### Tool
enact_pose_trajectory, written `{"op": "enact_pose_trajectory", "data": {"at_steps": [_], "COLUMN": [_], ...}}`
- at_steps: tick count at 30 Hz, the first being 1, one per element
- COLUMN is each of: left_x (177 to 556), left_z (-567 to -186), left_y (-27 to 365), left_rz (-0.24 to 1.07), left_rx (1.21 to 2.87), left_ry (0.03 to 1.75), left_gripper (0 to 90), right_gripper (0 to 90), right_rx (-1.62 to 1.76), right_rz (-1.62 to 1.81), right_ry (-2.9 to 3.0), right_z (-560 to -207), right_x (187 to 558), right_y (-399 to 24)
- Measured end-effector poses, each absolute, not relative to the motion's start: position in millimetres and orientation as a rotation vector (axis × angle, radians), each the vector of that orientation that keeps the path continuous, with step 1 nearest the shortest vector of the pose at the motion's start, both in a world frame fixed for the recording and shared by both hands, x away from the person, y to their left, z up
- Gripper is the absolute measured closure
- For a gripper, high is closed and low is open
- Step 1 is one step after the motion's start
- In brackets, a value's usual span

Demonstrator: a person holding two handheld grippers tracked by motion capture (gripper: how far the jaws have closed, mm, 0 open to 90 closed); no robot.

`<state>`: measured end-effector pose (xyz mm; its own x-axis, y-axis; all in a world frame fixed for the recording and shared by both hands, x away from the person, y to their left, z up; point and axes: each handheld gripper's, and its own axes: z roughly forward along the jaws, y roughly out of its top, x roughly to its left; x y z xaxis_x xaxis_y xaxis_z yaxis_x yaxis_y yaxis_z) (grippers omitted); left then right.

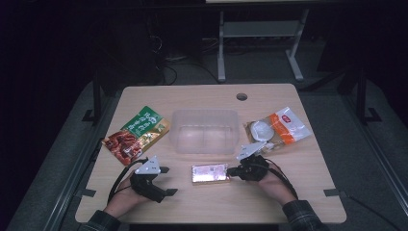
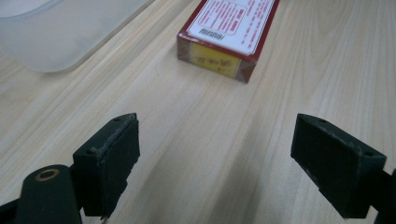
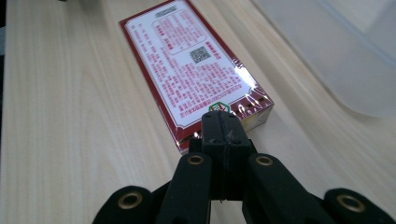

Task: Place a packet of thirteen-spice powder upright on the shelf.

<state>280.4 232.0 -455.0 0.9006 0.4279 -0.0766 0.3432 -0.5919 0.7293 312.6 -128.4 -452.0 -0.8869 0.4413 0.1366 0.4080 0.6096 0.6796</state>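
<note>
Red-bordered flat rectangular box [image 1: 210,173] with a white printed label lies flat on the light wooden table [image 1: 288,192], near the person's edge, between the two grippers and just in front of the clear plastic bin [image 1: 205,131].

Right gripper [image 1: 231,170]: jaws pressed fully together with nothing between them. In the right gripper view the joined tips [image 3: 223,122] sit against the near short end of the box, at its upper edge; whether they rest on the label or only butt against the end cannot be told. In the high view this gripper lies at the box's right end, held in the person's right hand [image 1: 275,184].

Left gripper [image 1: 166,180]: jaws spread wide, nothing between them. In the left gripper view the two black pads [image 2: 112,158] stand over bare table, the box ahead and apart from them, a corner of the bin at upper left. The left hand [image 1: 122,199] holds it low over the table, left of the box.

Other items: a green and red printed food pouch [image 1: 137,134] lies left of the bin; a clear bag with an orange label and pale round contents [image 1: 276,129] lies right of it. Both are well apart from the grippers' tips.
</note>
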Motion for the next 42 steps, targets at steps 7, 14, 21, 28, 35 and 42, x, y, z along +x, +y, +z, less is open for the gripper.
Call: {"op": "enact_pose_trajectory", "data": {"at_steps": [7,14,21,28,35,42], "left_x": [280.3,279.8,280.3,280.7,280.2,280.2], "left_z": [-455.1,-455.0,-455.6,-455.7,-455.3,-454.8], "left_y": [231.9,232.1,231.6,231.4,231.9,232.4], "left_rz": [0.133,0.135,0.132,0.131,0.130,0.133], "left_rx": [2.259,2.263,2.264,2.267,2.265,2.268], "left_ry": [0.548,0.541,0.545,0.543,0.539,0.540], "left_gripper": [15.0,15.1,15.1,15.0,15.0,15.0], "right_gripper": [89.9,88.9,39.6,25.6,22.9,21.9], "right_rx": [0.613,0.573,0.578,0.521,0.454,0.420], "right_rz": [1.169,1.159,1.172,1.079,1.026,0.981], "right_ry": [2.829,2.827,2.809,2.805,2.851,2.881], "right_z": [-452.7,-448.8,-436.8,-438.9,-451.4,-461.2], "right_x": [305.0,302.9,306.6,310.2,319.4,320.7], "right_y": [-105.1,-101.0,-98.7,-84.9,-69.5,-60.8]}}
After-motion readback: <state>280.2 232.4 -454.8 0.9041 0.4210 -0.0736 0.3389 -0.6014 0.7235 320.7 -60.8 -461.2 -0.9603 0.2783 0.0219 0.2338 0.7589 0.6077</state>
